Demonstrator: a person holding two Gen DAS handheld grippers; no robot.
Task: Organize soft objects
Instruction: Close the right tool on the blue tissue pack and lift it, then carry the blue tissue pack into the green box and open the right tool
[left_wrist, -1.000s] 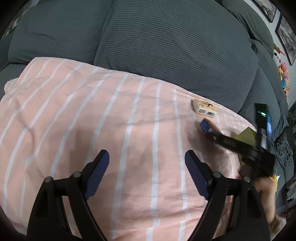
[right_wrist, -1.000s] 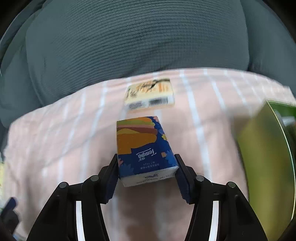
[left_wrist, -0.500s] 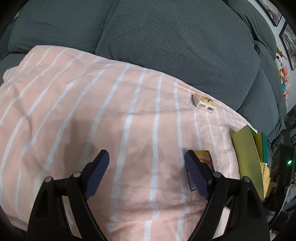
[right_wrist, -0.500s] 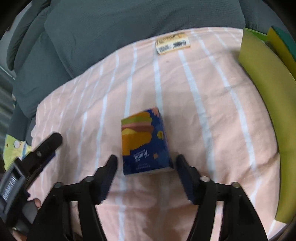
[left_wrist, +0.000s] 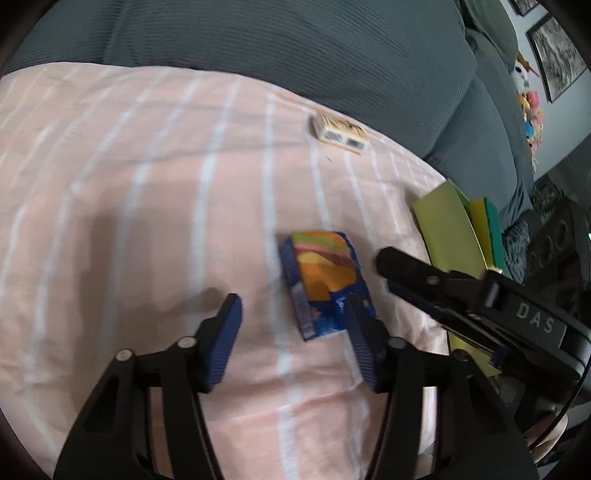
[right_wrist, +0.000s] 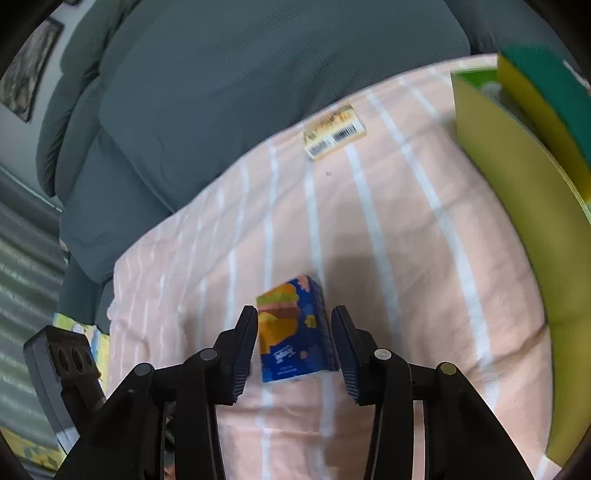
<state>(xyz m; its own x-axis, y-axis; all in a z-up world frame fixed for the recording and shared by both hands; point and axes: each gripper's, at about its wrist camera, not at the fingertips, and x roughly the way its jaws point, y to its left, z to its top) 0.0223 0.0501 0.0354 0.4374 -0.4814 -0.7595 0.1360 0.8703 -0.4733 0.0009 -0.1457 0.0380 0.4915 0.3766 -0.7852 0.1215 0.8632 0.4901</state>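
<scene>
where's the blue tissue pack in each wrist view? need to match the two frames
Left wrist: blue tissue pack lies right of centre on the striped sheet, just ahead of the left gripper's right finger.
Right wrist: the pack sits low centre, between the right gripper's open fingers.
Shared landmark: the beige barcoded pack farther up the sheet, near the grey cushions.

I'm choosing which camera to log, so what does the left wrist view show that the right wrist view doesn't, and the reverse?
Only the left wrist view shows the right claw from outside, marked DAS, and the toys by the wall.

Only the right wrist view shows the blue tissue pack between the right claw's open fingers, and a yellow patterned cloth at the left.

Both show the pack, the small barcoded box, the pink striped sheet, the grey cushions and the green-yellow sponge.
</scene>
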